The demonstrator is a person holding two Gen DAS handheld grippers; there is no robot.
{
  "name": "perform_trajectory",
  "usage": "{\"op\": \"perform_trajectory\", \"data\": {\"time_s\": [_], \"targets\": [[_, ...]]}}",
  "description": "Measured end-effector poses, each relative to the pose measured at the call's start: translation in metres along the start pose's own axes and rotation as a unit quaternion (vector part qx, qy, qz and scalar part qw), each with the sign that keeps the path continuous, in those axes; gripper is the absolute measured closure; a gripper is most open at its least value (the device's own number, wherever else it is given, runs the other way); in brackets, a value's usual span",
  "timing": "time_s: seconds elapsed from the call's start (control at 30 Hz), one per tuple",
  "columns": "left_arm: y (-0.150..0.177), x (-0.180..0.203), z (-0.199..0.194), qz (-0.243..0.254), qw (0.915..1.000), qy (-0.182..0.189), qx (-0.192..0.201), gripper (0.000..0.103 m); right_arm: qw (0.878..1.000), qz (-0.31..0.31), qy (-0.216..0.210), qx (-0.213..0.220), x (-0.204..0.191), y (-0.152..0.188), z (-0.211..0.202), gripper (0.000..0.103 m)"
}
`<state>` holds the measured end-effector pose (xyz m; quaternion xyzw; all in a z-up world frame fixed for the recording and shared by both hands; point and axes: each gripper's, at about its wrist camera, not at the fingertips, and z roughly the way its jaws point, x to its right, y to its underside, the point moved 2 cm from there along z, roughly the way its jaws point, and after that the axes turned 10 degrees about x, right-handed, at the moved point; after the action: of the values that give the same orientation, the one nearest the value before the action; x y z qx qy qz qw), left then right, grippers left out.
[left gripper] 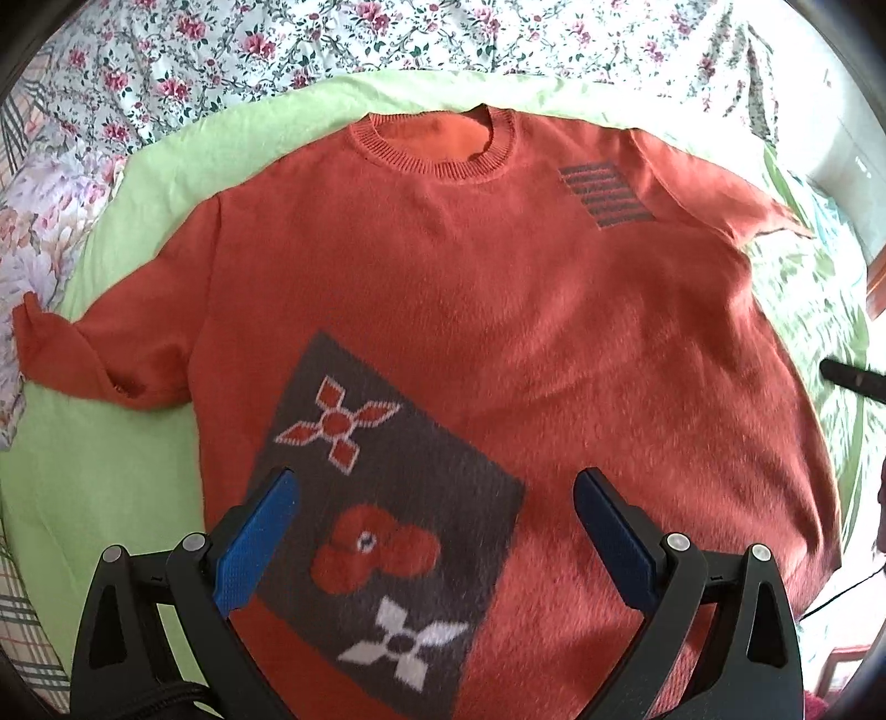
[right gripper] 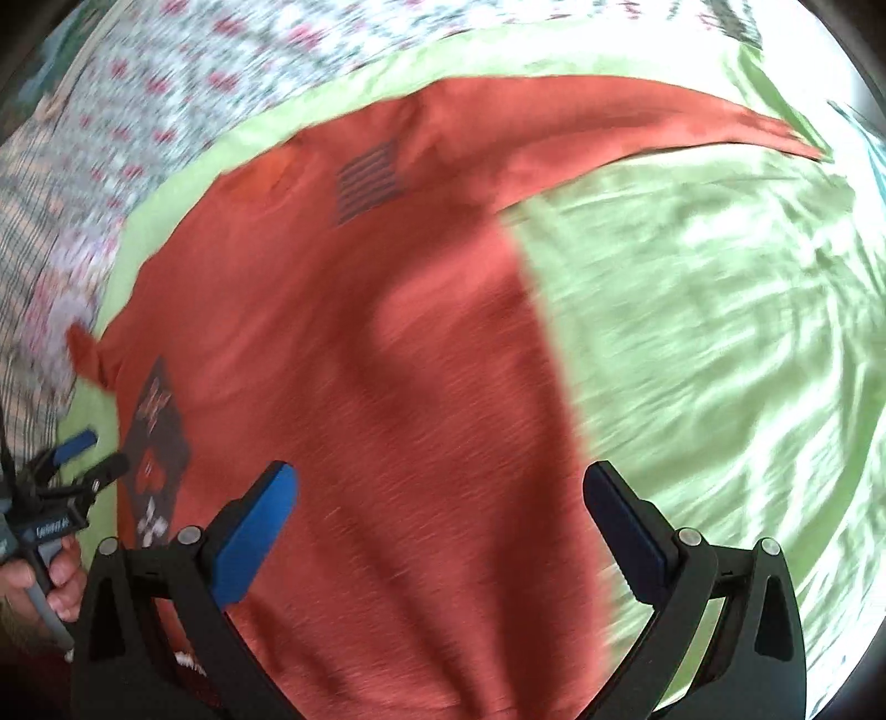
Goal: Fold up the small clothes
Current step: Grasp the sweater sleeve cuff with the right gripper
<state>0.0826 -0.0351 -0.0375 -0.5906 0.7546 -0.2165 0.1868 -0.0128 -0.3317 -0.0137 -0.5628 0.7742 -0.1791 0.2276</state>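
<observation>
Green bedsheet covers the bed, with floral bedding beyond. Left wrist view: orange sweater lies flat, front up, collar far, sleeves out to both sides; left hand-held gripper is spread wide above the brown patterned patch, pinching nothing. Right wrist view, blurred: right hand-held gripper is spread wide over the sweater's right edge, empty; a hand holds the left gripper at far left.

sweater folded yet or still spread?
Spread. The orange sweater lies face up on the green sheet, both sleeves out to the sides, no fold visible. Both tools open, holding nothing.
</observation>
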Motion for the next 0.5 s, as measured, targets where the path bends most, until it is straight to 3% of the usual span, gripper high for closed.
{"op": "perform_trajectory", "data": {"time_s": [0.17,0.23,0.3,0.37,0.5], "targets": [[-0.016,0.009,0.014,-0.007,1.0,0.0,-0.007,0.003,0.996,0.066,0.031,0.047,0.076,-0.05,-0.005,0.002],[-0.022,0.015,0.021,-0.007,0.9999,0.0,-0.013,0.003,0.993,0.094,0.04,0.065,0.106,-0.071,-0.006,0.008],[-0.027,0.021,0.028,-0.006,0.9998,0.0,-0.019,0.003,0.987,0.125,0.048,0.086,0.143,-0.097,-0.006,0.022],[-0.031,0.026,0.034,-0.005,0.9997,-0.002,-0.025,0.003,0.981,0.156,0.063,0.1,0.177,-0.121,-0.003,0.03],[-0.038,0.035,0.049,-0.005,0.9992,-0.007,-0.04,0.003,0.958,0.25,0.071,0.12,0.247,-0.16,0.013,0.041]]}}
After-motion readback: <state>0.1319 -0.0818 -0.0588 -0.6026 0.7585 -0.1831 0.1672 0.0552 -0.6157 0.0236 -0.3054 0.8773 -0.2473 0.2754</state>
